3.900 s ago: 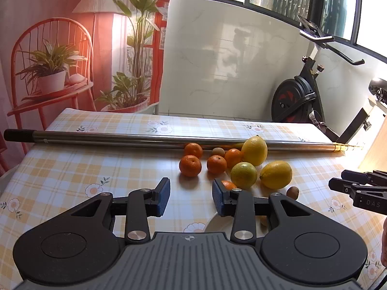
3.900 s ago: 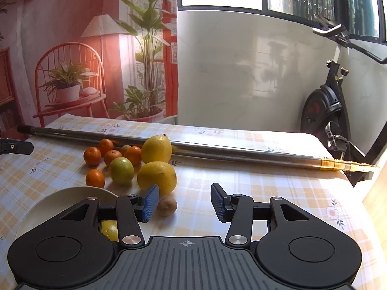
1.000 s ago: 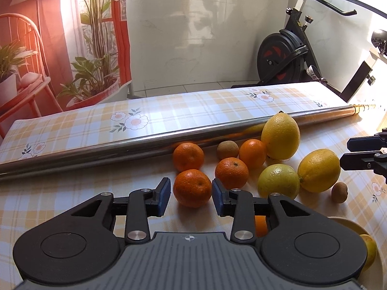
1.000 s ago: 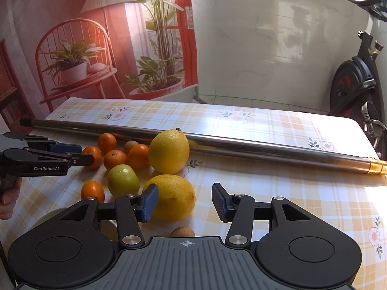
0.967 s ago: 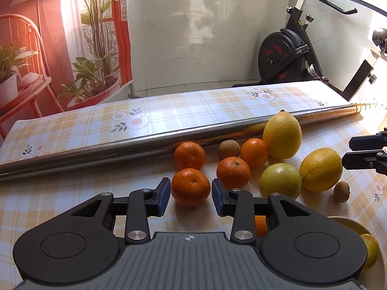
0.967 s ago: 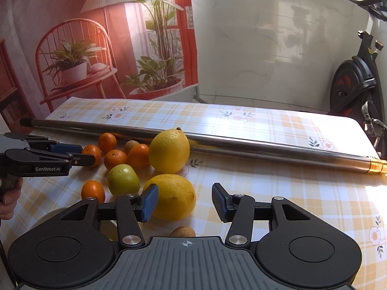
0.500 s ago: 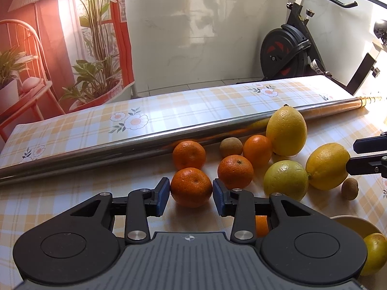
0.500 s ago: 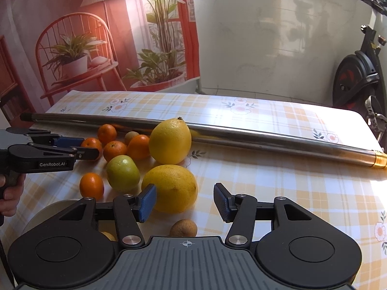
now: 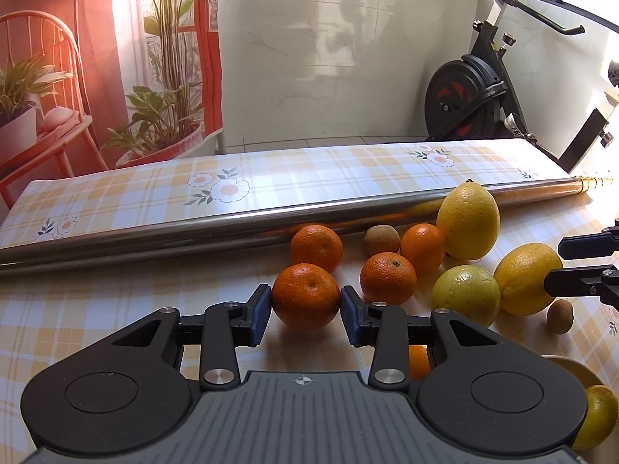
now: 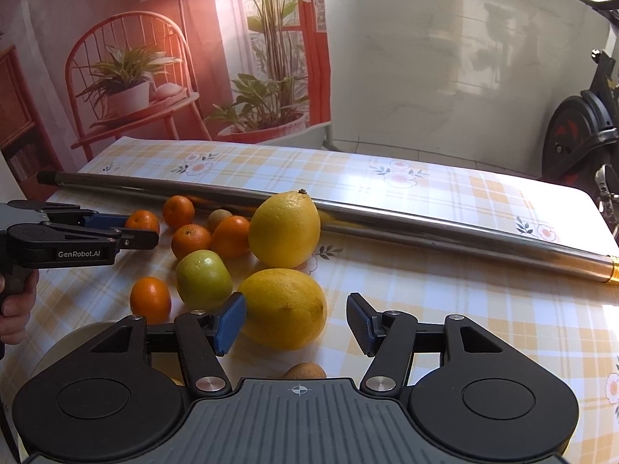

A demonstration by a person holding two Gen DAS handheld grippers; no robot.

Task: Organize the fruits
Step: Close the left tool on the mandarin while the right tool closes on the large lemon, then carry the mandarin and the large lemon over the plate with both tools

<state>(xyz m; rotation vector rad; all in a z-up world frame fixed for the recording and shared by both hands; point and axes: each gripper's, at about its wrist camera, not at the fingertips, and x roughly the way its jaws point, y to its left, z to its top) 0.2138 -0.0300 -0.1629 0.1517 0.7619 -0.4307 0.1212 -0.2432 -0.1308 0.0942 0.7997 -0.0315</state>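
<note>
Table (image 9: 116, 201): covered with an orange-and-white checked cloth printed with flowers; all the fruit lies on its near half.
Metal pole (image 9: 193, 228): long and shiny, lies across the table from left to right, just beyond the fruit.
Left gripper (image 9: 305, 305): low over the cloth, its blue pads on either side of a mandarin (image 9: 306, 296), touching it or very nearly; the fruit sits on the table at the near left edge of the group. The right wrist view shows this gripper (image 10: 149, 234) from the side with a hand (image 10: 13, 309) on its grip.
Right gripper (image 10: 296, 323): spread wide and holding nothing, right in front of the near lemon (image 10: 284, 307), which overlaps its left finger.
Plate (image 9: 568, 367): pale, at the near right of the left wrist view, with a yellowish fruit (image 9: 597, 413) on it.
Upright lemon (image 9: 468, 222): stands on end by the pole, at the far right of the group.
Green citrus (image 9: 466, 295): lies just left of the near lemon.
Other mandarins: one by the pole (image 9: 316, 247), one in the middle (image 9: 388, 278), one against the upright lemon (image 9: 423, 247), and another near the plate (image 10: 150, 299).
Small brown fruits: one near the pole (image 9: 381, 239), another on the near right by the plate (image 9: 560, 316).
</note>
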